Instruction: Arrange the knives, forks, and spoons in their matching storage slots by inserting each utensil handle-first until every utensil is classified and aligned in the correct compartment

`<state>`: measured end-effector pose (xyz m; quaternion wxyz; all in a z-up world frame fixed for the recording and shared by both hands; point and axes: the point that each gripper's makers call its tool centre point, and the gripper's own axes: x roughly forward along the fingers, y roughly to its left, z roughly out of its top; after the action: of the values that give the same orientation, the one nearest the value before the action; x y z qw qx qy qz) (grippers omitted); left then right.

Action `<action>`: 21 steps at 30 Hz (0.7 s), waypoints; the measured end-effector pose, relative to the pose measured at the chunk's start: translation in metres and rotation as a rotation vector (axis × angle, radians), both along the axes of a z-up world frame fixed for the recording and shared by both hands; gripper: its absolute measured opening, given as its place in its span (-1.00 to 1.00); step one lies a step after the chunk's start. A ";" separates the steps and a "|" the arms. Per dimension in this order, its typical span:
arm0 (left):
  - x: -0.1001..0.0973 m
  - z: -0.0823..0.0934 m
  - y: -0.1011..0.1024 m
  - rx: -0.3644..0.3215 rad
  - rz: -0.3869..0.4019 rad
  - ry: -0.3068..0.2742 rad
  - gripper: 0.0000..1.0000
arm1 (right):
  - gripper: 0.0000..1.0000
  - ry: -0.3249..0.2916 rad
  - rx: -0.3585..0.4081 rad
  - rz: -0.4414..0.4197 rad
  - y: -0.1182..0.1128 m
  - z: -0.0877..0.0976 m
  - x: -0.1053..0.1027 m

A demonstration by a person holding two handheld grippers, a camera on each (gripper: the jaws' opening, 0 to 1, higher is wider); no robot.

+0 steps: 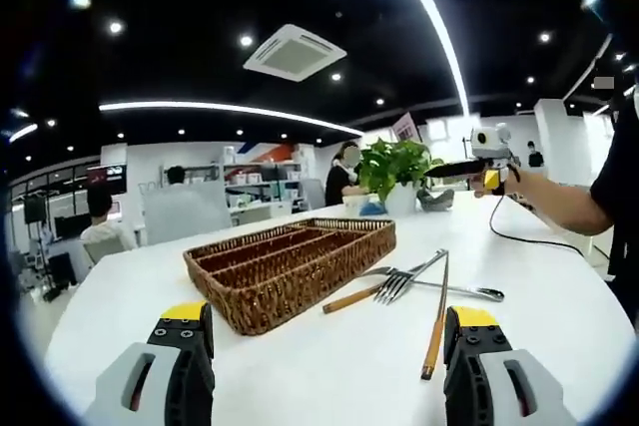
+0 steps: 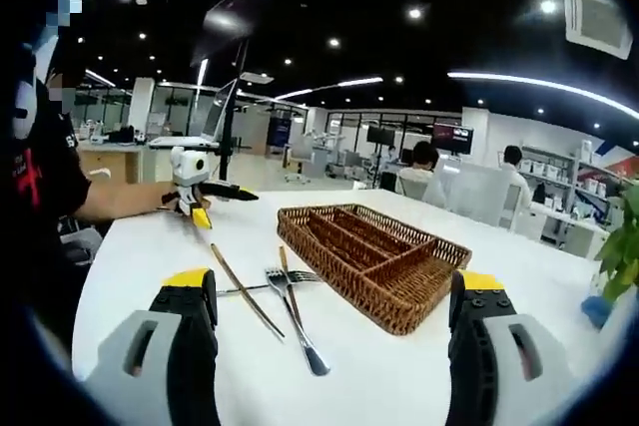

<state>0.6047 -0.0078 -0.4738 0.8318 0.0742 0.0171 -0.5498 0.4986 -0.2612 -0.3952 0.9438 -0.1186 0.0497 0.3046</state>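
A wicker cutlery tray (image 1: 290,266) with long compartments lies on the white table (image 1: 329,376), its slots bare. Beside it lie a few crossed utensils: a wooden-handled fork (image 1: 384,288), a long wooden-handled piece (image 1: 436,321) and a metal spoon (image 1: 461,291). My left gripper (image 1: 324,341) hovers open over the near table edge, nothing between its jaws. In the right gripper view the tray (image 2: 369,261) sits ahead to the right, with the forks (image 2: 293,308) ahead to the left. My right gripper (image 2: 329,321) is open and holds nothing. Each gripper shows far off in the other's view (image 1: 489,159) (image 2: 195,195).
A potted plant (image 1: 397,175) stands at the far end of the table. A cable (image 1: 539,239) trails across the table from the right gripper. A person's arm (image 1: 564,202) reaches in from the right. Desks, chairs and seated people fill the office behind.
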 end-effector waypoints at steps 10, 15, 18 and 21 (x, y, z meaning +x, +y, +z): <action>0.001 -0.002 -0.001 -0.005 0.006 -0.008 1.00 | 0.99 0.041 -0.090 0.108 0.019 -0.002 0.015; 0.001 -0.002 -0.001 -0.010 0.005 -0.006 1.00 | 0.99 0.040 -0.086 0.155 0.027 0.004 0.019; 0.002 -0.003 0.000 -0.011 0.006 0.003 1.00 | 0.99 0.061 -0.055 0.196 0.031 0.004 0.021; 0.004 -0.003 0.003 -0.017 0.014 0.009 1.00 | 0.99 0.063 -0.067 0.199 0.032 -0.003 0.021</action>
<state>0.6083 -0.0045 -0.4768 0.8360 0.0646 0.0168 -0.5446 0.5199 -0.2296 -0.3980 0.9024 -0.1448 0.0773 0.3984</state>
